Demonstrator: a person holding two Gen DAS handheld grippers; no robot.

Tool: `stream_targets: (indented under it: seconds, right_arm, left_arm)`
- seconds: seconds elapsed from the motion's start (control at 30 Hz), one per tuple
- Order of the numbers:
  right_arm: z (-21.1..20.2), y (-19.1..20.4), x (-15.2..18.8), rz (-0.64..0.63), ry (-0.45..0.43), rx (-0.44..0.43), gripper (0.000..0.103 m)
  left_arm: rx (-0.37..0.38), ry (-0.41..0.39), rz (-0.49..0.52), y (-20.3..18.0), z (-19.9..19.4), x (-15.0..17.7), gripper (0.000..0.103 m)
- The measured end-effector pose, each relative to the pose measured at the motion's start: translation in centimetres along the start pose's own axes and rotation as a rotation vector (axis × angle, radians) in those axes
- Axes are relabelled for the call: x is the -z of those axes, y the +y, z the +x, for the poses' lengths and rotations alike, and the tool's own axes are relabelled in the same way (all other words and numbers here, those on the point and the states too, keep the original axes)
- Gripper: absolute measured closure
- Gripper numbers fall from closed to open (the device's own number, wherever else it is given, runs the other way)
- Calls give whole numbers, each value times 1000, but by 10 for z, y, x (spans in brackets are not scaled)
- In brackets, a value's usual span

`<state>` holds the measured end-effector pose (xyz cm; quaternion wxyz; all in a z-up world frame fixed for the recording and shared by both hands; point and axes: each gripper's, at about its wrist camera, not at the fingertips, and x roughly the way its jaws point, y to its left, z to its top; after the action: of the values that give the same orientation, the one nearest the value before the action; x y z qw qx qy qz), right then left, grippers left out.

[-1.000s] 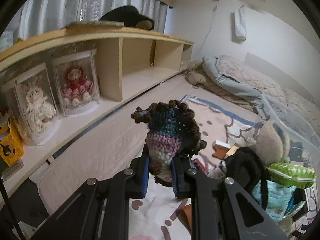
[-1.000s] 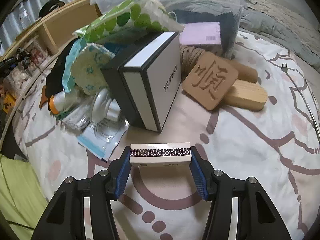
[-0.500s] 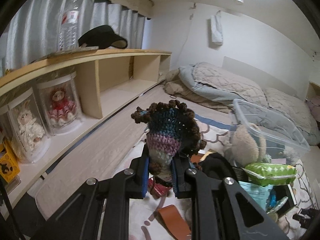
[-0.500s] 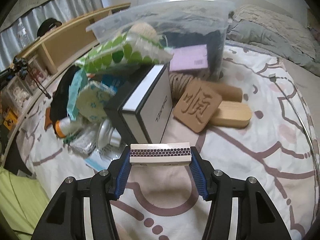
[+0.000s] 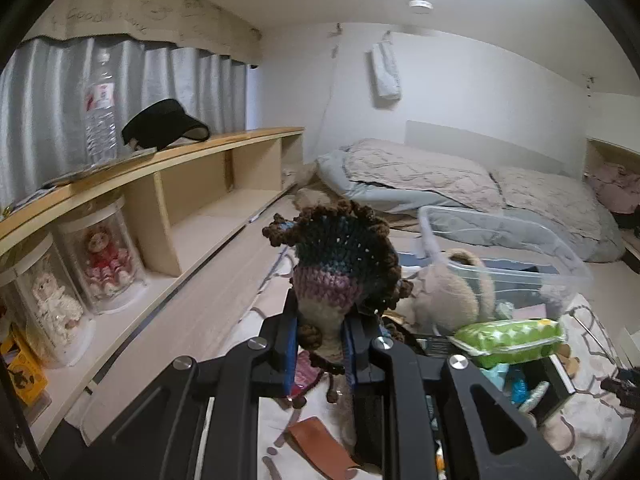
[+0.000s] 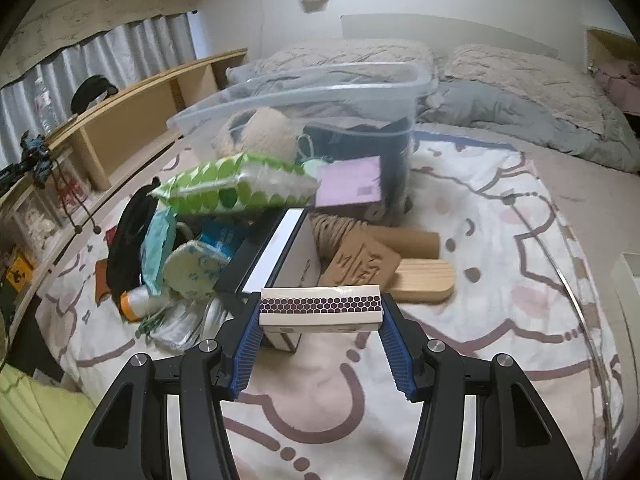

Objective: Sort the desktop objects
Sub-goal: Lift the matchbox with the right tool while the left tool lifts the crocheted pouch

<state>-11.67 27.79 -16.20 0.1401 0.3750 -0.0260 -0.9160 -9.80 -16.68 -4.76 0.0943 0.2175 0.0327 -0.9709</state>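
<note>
Crocheted yarn, banded dark teal, mauve and cream with a brown ruffled edge: a small crochet piece [image 5: 340, 268] stands upright between the blue pads of the left gripper [image 5: 320, 350], which is clamped tight on its lower cream end. It is held in the air, above the patterned blanket [image 6: 500, 312]. Brown beaded strands hang from it below the pads.

Right gripper [image 6: 320, 326]: fingers partway apart and pressed on the two short ends of a flat white box [image 6: 319, 307] with a dark honeycomb strip on top. The box sits level, clear of the blanket.

Below and ahead, a heap on the blanket:
- clear plastic bin [image 6: 304, 92] at the back, holding a ball of beige twine [image 6: 266, 130] and dark items I cannot identify
- green-and-white dotted packet [image 6: 236, 190] lying across the top of the heap, just in front of the bin
- black-and-white box [image 6: 280, 252] tilted on its side, just beyond the held box
- carved wooden plaque [image 6: 360, 266] leaning on a pale wooden block [image 6: 424, 286], to the right of the black-and-white box
- pale purple card or box [image 6: 348, 182] against the bin wall

Left side of room: wooden shelf [image 5: 192, 152]. On top, a water bottle [image 5: 100, 112] and a black visor [image 5: 164, 124]. In the lower compartments, two dolls in clear cases [image 5: 100, 256]. Rumpled quilt [image 5: 420, 176] at the far end.
</note>
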Motion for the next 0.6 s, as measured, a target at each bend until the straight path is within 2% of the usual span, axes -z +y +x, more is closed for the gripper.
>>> stream_targets:
  seconds: [0.33,0.6]
  right_arm:
    - [-36,0,-30,-13,-110,30,46]
    - [-64,10,-63,-41,-194,35,46]
  left_arm:
    - [167,-7,27,-33,-29,-26,84]
    - [243,-27,86,-67,-48,-47,84]
